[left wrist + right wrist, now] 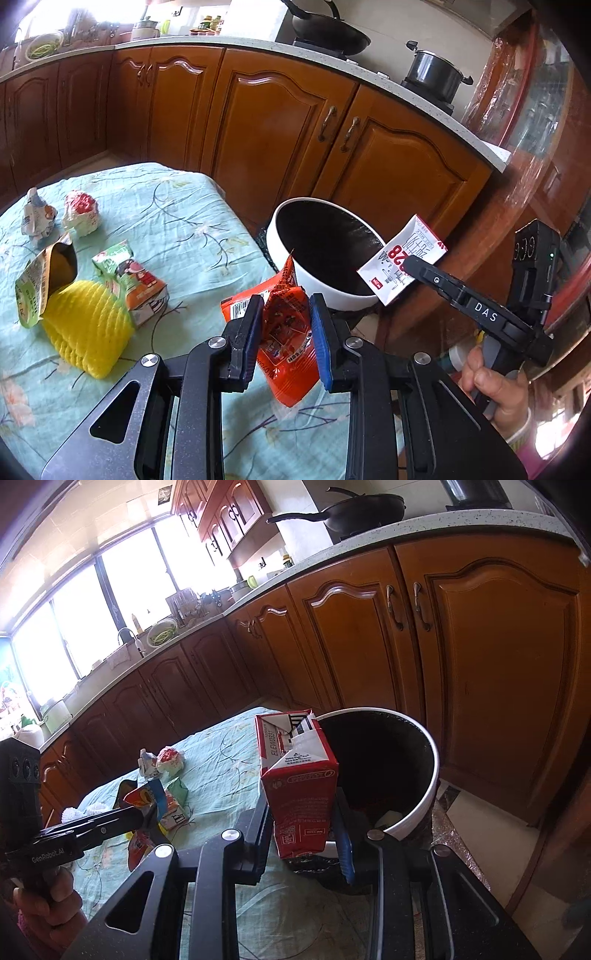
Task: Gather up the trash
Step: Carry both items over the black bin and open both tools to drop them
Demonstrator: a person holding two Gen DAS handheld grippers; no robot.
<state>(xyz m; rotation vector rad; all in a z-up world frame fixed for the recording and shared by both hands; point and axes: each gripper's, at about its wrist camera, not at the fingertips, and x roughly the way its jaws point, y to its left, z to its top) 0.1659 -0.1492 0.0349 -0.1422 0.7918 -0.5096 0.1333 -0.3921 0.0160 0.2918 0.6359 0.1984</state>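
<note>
The left hand-held gripper is clamped on an orange snack wrapper, held above the tabletop edge, just short of the white bin. The right hand-held gripper grips a red milk carton upright at the bin's rim. More crumpled cartons and a yellow foam net lie on the cloth.

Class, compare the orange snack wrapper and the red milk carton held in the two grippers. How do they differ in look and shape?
The orange snack wrapper is a thin, crumpled, floppy foil bag; the red milk carton is a stiff, boxy pack. The wrapper hangs in the left gripper over the tablecloth; the carton sits in the right gripper, right in front of the white bin. Both are clamped between gripper pads, off the table.
</note>
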